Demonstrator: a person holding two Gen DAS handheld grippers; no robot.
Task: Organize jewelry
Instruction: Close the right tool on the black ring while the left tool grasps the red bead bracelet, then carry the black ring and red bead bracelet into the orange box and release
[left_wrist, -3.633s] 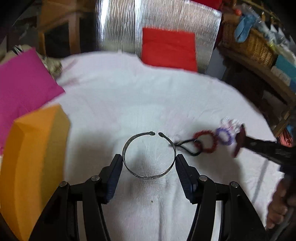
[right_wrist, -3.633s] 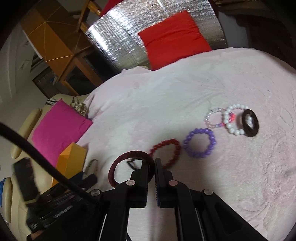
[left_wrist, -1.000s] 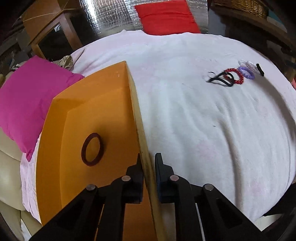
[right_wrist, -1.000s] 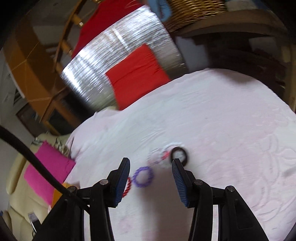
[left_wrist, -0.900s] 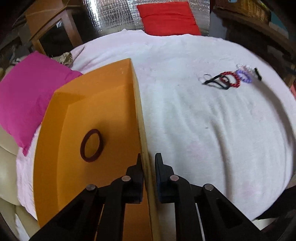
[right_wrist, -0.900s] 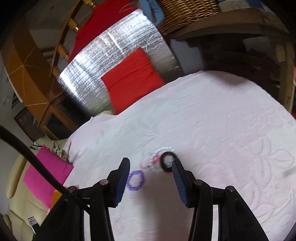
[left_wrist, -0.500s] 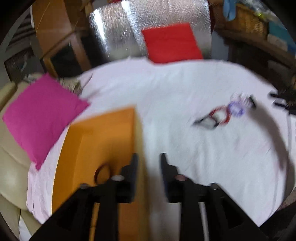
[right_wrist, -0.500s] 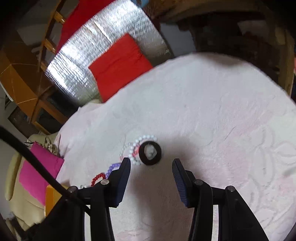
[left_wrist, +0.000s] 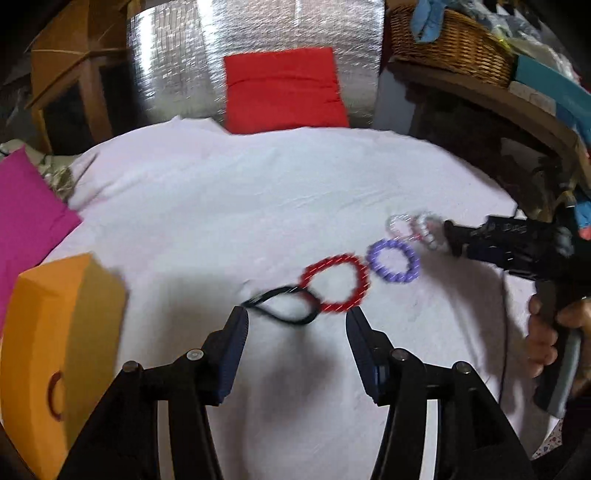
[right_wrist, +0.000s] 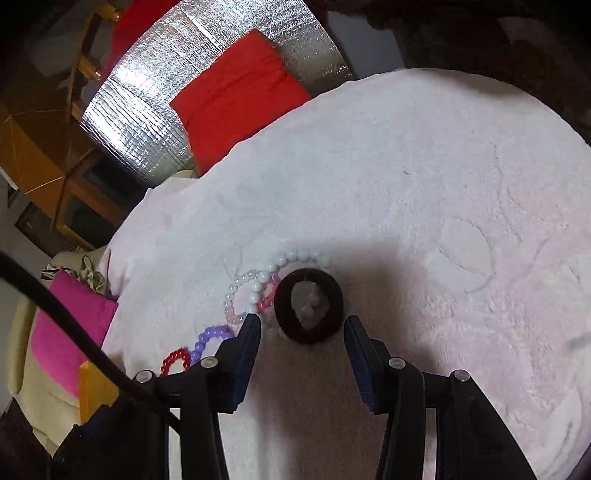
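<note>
On the white cloth my left gripper (left_wrist: 297, 321) hangs with its jaws opening and nothing pressed between them. A black cord loop (left_wrist: 284, 306) lies just ahead of its fingertips, touching a red bead bracelet (left_wrist: 334, 282). Beyond that lie a purple bracelet (left_wrist: 393, 260) and clear beaded ones (left_wrist: 410, 225). My right gripper (right_wrist: 303, 325) stands open low over a black ring (right_wrist: 334, 299), which lies between its fingertips untouched. A white pearl bracelet (right_wrist: 291, 256) and a pinkish clear one (right_wrist: 236, 291) lie beside the ring. The orange box (left_wrist: 55, 332) at the left holds a dark red ring (left_wrist: 55, 395).
A pink cushion (left_wrist: 26, 218) lies left of the cloth-covered table (left_wrist: 258, 184). At the back a red cushion (left_wrist: 282, 88) leans on a silver foil panel. A shelf with a wicker basket (left_wrist: 450, 44) runs along the right. A hand (left_wrist: 546, 332) holds the right gripper's handle.
My left gripper let go of the orange box's wall, opened and swung right to the black cord and red bracelet. My right gripper sank toward the black ring, still open.
</note>
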